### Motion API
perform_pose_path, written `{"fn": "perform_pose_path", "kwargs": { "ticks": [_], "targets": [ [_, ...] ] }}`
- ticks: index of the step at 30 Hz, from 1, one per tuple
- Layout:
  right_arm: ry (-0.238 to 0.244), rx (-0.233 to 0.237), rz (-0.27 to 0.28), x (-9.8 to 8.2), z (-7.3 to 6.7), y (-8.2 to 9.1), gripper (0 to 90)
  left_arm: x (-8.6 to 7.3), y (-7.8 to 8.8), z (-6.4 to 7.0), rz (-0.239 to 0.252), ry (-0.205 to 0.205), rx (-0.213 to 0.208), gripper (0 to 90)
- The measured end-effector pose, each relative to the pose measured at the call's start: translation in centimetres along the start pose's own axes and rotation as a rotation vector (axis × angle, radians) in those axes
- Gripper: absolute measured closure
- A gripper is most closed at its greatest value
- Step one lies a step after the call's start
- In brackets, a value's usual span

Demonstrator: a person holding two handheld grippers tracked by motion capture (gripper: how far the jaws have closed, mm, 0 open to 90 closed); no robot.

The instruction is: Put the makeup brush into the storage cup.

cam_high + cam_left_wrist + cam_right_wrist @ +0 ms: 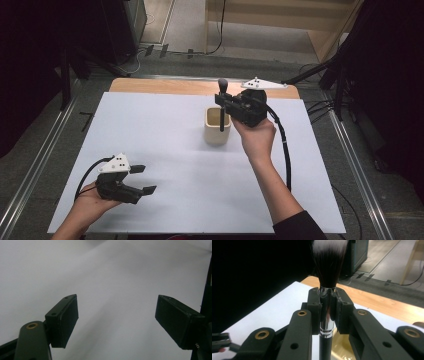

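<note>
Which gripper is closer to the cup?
The right. The right gripper is just above the cup, holding a brush upright with its handle down inside. The left gripper rests open, far away near the table's front left edge.

Obstacle: cup [218, 126] at my twelve o'clock, mid-table. Free passage: white sheet [165, 150] from nine through three.

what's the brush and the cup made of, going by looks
Brush: soft hair, likely synthetic, dark with white tips; a shiny mirror-like collar, probably metal; a black glossy handle, plastic or lacquered wood. Cup: matte cream, thick-walled with rounded corners, probably ceramic or plastic; the look leaves it open.
</note>
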State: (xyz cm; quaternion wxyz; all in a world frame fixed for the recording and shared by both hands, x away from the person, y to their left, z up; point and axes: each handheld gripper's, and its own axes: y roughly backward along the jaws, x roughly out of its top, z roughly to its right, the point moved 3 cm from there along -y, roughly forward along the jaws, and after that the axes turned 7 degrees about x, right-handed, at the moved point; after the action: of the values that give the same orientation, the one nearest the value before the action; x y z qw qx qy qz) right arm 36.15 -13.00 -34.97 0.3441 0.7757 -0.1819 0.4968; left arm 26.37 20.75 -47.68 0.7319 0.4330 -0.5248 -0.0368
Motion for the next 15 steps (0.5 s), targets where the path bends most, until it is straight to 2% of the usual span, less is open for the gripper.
{"fn": "perform_pose_path", "kwargs": {
  "ticks": [6,15],
  "targets": [
    [0.0,-0.02,-0.001,0.4,0.6,-0.4,77.9,0.0,-0.1,0.0,-0.007,0.002,-0.002,20.2],
    [-0.003,-0.043,0.027,0.4,1.6,-1.4,77.9,0.0,-0.2,0.1,-0.005,0.0,-0.002,20.2]
  ]
}}
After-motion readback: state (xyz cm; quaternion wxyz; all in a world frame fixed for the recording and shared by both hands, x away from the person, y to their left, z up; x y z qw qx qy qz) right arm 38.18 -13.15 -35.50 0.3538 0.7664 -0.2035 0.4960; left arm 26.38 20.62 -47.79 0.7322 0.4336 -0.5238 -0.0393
